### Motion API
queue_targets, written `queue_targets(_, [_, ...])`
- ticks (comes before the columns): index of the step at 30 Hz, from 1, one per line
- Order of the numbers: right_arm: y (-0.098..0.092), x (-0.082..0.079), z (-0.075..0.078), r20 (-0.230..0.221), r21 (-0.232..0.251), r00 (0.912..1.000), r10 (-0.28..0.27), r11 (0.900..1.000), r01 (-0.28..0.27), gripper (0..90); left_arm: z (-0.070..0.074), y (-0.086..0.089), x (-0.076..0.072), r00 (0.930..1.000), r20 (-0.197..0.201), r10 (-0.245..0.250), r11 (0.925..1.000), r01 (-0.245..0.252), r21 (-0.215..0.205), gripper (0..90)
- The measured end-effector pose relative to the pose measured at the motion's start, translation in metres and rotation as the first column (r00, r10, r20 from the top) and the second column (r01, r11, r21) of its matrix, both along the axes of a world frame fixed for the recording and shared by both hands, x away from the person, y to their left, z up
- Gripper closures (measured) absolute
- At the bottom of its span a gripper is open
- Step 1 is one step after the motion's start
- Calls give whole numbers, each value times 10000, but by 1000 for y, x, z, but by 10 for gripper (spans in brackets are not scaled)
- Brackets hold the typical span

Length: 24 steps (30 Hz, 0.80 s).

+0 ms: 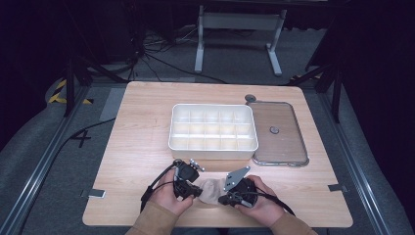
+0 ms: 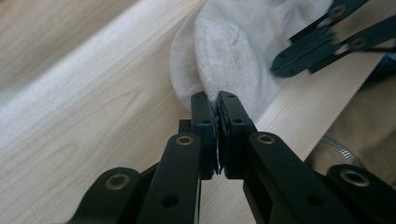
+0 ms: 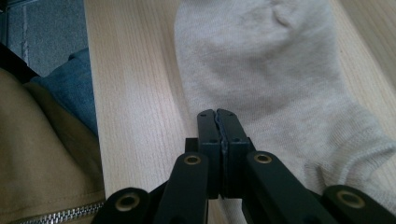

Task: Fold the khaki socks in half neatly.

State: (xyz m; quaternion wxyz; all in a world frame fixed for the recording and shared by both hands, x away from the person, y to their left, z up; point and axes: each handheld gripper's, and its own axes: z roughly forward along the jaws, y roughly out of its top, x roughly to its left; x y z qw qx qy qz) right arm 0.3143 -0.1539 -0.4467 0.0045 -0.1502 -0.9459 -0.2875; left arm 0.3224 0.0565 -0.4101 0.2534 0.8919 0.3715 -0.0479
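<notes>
Item: pale beige knitted sock, flat at the table's near edge, its opposite ends pinched in the closed jaws of the left gripper and right gripper; risk: thin fabric slipping free if pulled apart.

High view: overhead, facing forward and down over the pale wooden worktop. Both gripper views: close, low, sharing the beige knitted sock.
</notes>
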Motion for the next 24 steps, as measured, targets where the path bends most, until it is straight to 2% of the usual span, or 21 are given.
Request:
queue_targets(4, [4,-4,-1,309,-1,9995,58,10000,-58,900,7,-1,-4,9997,218,-134,9993,141,-344,865])
queue_targets(7, [6,-5,-1,389,56,9992,60,10000,-63,900,10,-6,-7,9991,347,-251,9989,264,-392,865])
queue_targets(9, [6,-5,-1,391,102,9992,58,9999,-62,900,11,-8,-7,9984,398,-410,9989,419,-222,865])
queue_targets(12, [3,-4,2,346,136,9994,23,9999,-28,900,10,-6,-7,9993,238,-275,9995,279,-143,865])
queue_targets(14, [-4,-2,7,241,325,9997,-79,9994,71,900,11,-4,-6,9995,212,-242,9996,244,-136,865])
queue_targets(16, [-15,2,16,265,491,9989,-384,9981,371,900,13,-3,-5,9993,253,-261,9996,264,-112,865])
queue_targets(19, [-35,8,24,256,377,9944,-1025,9941,1015,900,17,0,-4,9996,164,-229,9997,229,-44,865])
queue_targets(24, [-51,12,22,103,96,9866,-1627,9866,1626,900,21,0,-2,9997,38,-234,9997,234,97,865])
